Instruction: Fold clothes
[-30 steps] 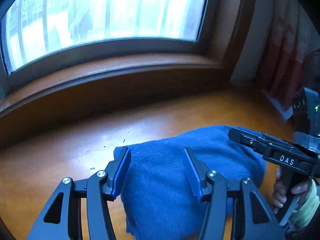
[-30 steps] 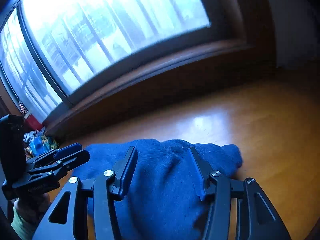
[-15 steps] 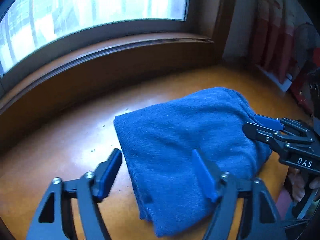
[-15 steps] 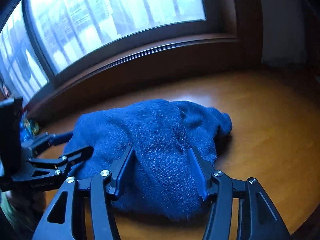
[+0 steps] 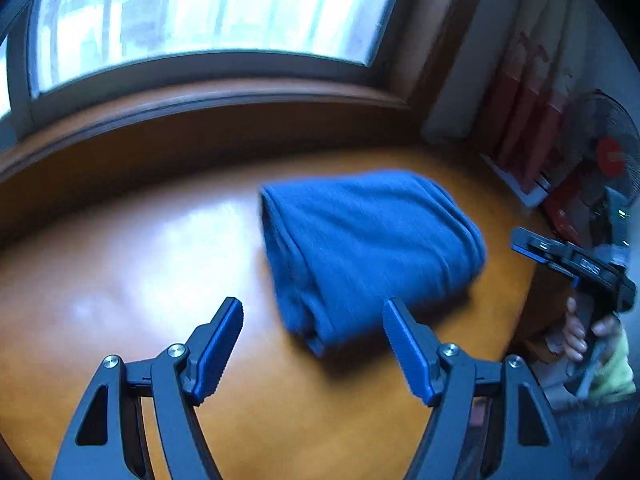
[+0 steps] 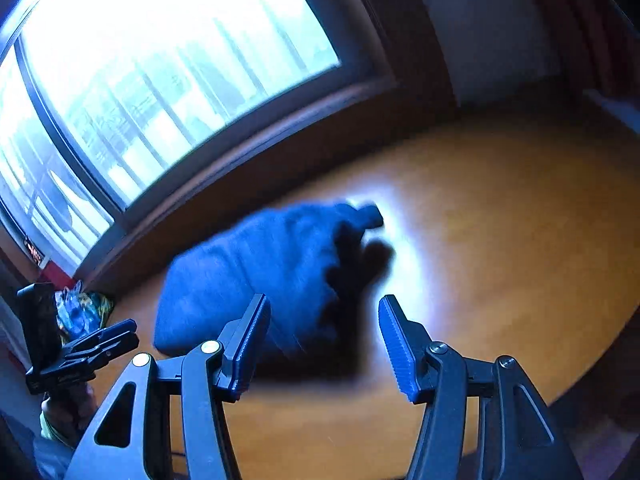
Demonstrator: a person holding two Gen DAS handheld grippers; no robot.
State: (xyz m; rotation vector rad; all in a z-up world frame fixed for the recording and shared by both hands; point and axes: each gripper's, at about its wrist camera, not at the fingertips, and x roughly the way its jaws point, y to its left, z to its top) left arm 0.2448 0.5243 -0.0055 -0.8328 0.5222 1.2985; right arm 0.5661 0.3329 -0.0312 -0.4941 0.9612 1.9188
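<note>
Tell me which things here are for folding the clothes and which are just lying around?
For the job:
- folded blue cloth
- left hand-held gripper, open
- right hand-held gripper, open
- wooden table it lies on

Just lying about:
- fan with the red middle
- colourful bag near the window

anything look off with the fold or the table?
Nothing stands out. The blue garment lies folded in a compact bundle on the wooden table; both tongs, left and right, are open and clear of it.
</note>
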